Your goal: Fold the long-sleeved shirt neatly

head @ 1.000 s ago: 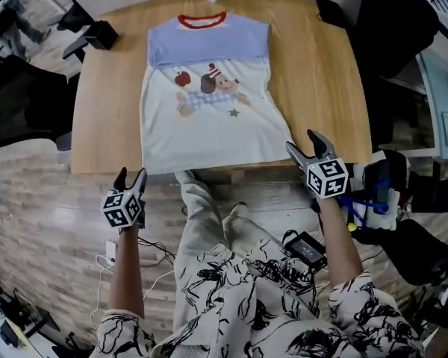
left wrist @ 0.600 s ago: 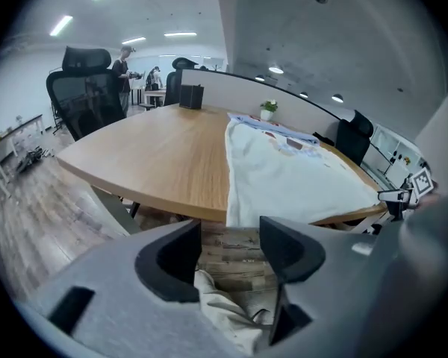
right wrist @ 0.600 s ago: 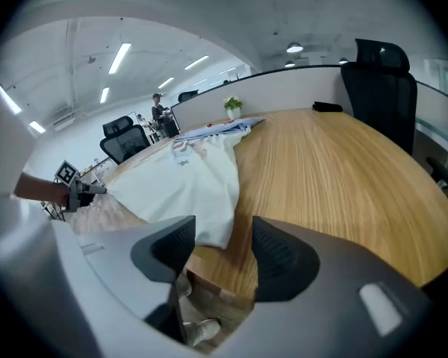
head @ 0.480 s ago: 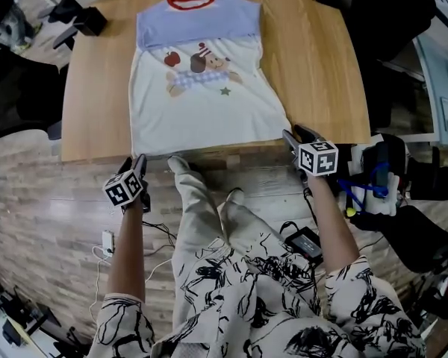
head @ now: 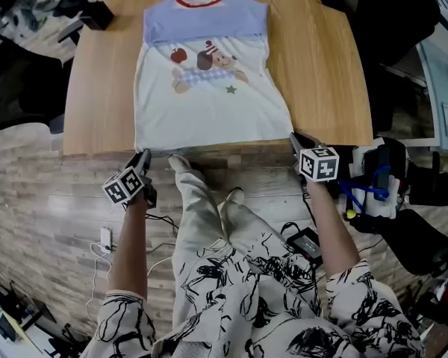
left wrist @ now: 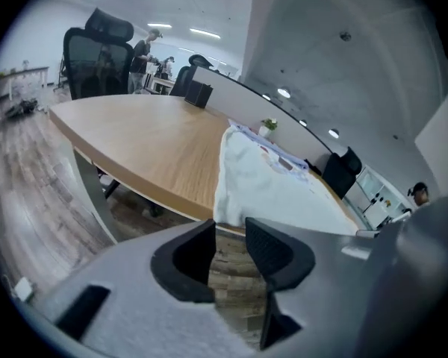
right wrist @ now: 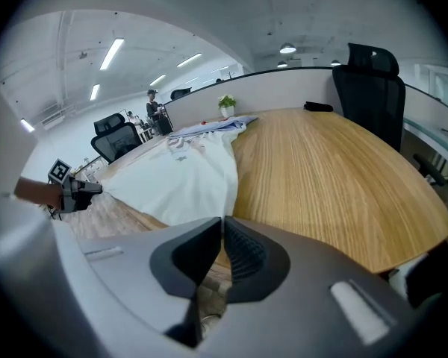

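Head view: your shirt (head: pixel 209 88) lies flat on the desk (head: pixel 313 66), collar at the far side, hem along the near edge.
Left gripper (left wrist: pixel 230 226): your fingers are closing but not yet together, with no cloth in the gap, just off the hem's left corner.
Right gripper (right wrist: pixel 222 222): your fingers are clenched together at the hem's right corner; you cannot tell whether cloth is pinched.
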`<state>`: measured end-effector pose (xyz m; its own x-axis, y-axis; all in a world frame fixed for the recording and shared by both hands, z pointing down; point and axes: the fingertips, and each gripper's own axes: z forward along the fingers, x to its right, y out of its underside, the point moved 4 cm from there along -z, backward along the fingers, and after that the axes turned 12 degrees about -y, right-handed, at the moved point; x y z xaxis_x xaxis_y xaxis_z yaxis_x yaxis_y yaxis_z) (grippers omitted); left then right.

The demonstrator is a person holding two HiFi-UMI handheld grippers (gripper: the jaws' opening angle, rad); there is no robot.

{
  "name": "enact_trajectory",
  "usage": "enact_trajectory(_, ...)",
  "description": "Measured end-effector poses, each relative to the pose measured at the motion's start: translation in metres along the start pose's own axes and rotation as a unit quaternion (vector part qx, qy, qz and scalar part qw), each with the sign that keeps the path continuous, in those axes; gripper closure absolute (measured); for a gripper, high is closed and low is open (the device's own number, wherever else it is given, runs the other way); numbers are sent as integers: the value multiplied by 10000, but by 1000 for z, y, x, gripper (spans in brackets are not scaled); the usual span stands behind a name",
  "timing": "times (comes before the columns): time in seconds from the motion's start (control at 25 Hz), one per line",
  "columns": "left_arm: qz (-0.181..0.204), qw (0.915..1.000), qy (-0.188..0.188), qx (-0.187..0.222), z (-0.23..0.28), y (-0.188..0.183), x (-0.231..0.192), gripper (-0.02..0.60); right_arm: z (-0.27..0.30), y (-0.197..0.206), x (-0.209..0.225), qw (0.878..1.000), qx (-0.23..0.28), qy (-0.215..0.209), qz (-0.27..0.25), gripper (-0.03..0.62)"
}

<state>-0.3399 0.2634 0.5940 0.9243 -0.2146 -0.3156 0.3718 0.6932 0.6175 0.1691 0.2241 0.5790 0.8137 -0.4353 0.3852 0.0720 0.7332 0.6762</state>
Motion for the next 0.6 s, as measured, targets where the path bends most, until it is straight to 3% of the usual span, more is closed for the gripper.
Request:
enact_trajectory(0.12,-475,9973,423,375,-10,-7,3,465,-2,0,-1,10000,-29,-29,6,576)
enact_trajectory(0.2,-726,9937,615,594,-15,-11,1,441,-1,0,-2,10000,-64,-65,-7,576)
enact_trajectory(0.32,-1060,9900,645,673,-14,-14,-8,450,-1,0,-3,9999,-117,-73,-26,575)
enact_trajectory(0.6,-846,9959,212,227,-12,-16,-13,561,-2,-1,-5,9997,-211,-106,-108,576)
